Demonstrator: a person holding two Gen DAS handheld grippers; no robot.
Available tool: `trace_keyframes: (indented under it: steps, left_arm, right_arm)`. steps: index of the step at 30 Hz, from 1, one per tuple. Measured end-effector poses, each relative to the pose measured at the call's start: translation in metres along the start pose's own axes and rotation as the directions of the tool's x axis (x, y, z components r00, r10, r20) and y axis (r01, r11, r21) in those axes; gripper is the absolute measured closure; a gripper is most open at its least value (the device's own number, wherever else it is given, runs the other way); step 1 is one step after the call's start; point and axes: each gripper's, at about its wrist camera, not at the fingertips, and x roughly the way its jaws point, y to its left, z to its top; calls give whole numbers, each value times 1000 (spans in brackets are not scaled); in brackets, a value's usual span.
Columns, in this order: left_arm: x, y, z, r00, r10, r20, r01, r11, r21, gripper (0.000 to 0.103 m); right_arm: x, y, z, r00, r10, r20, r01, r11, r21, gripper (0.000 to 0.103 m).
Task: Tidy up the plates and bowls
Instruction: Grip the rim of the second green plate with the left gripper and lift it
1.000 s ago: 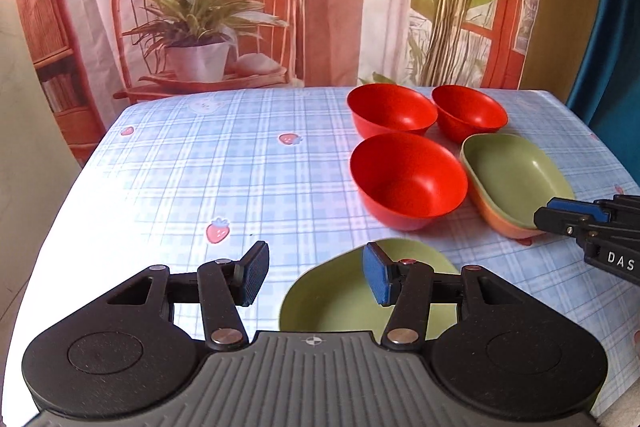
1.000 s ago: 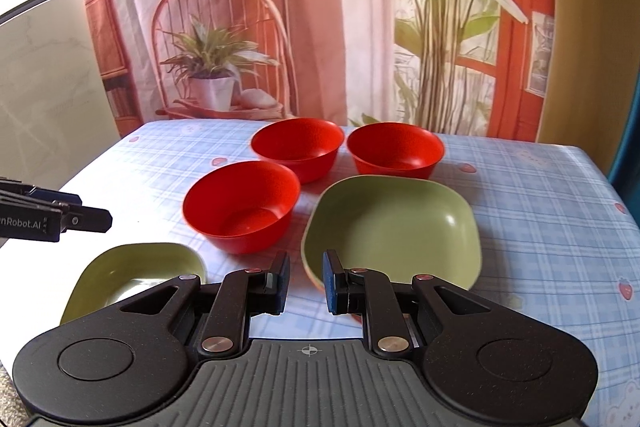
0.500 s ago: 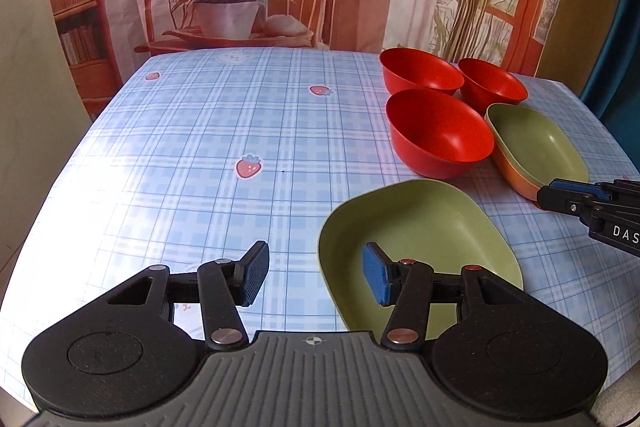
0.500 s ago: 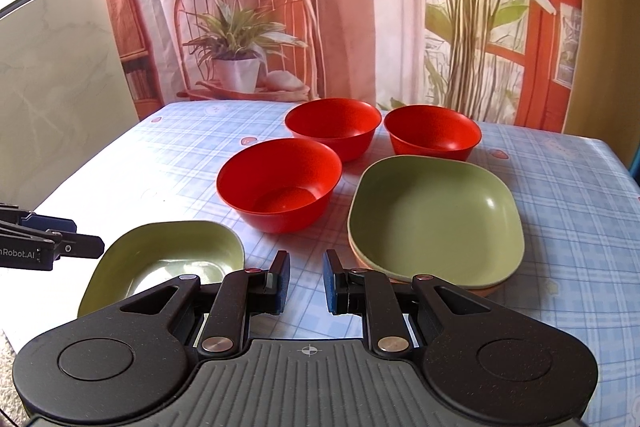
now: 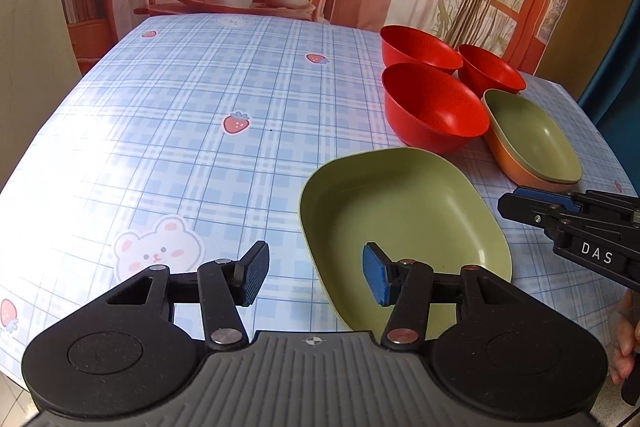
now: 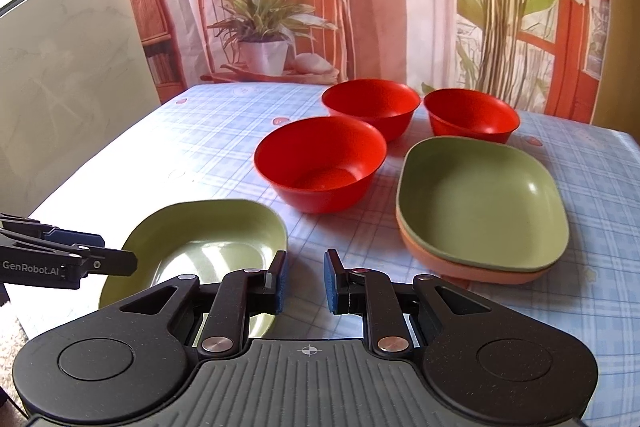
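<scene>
A lone green plate [image 5: 404,223] is seen low and right of centre in the left wrist view, resting on the checked desk [image 5: 192,147] near its front edge, apart from the other dishes. The left tool [image 5: 316,273] is held over the plate's near left rim with its jaws apart and nothing between the pads; one blue pad is shown above the plate's hollow, the other above bare cloth, so the rim is straddled but not yet pinched. The plate's long axis is seen running from lower right to upper left, away from the tool. The right tool [image 6: 305,281] is seen in its own view with jaws only narrowly apart and empty, the plate's right edge lying just to the lower left of them. The left tool is judged the nearer and better placed for a rim grasp. Three red bowls [image 6: 320,163] stand in the upper middle, and a stack of a green plate on an orange one [image 6: 482,207] is at the right, the likely destination.
</scene>
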Motion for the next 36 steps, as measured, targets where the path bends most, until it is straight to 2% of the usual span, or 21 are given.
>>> trace_keyframes:
  steps: [2, 7, 9, 15, 19, 22, 36]
  left_arm:
    - [3, 0, -3, 1000, -4, -1, 4, 1000, -9, 50]
    - [14, -3, -9, 999, -27, -24, 26, 1000, -14, 74]
    - [16, -8, -11, 999, -22, -32, 22, 1000, 8, 78]
    - [17, -18, -13, 999, -28, -33, 29, 999, 42, 80]
    - [18, -21, -13, 999, -17, -33, 19, 999, 43, 80]
    - [17, -22, -13, 999, -22, -33, 24, 999, 38, 80]
    - [5, -31, -3, 999, -33, 3, 33, 999, 41, 80]
  right_arm:
    - [4, 2, -3, 1000, 8, -12, -8, 1000, 2, 85]
    - [13, 7, -4, 999, 18, -29, -18, 1000, -12, 81]
    - [17, 8, -6, 999, 24, -41, -24, 1000, -15, 81]
    - [25, 8, -14, 996, 48, -77, -49, 999, -6, 82]
    - [23, 5, -15, 996, 43, -74, -44, 999, -4, 89]
    - [20, 0, -16, 996, 47, -71, -46, 999, 14, 90]
    - [-4, -7, -10, 999, 40, 9, -40, 999, 27, 91]
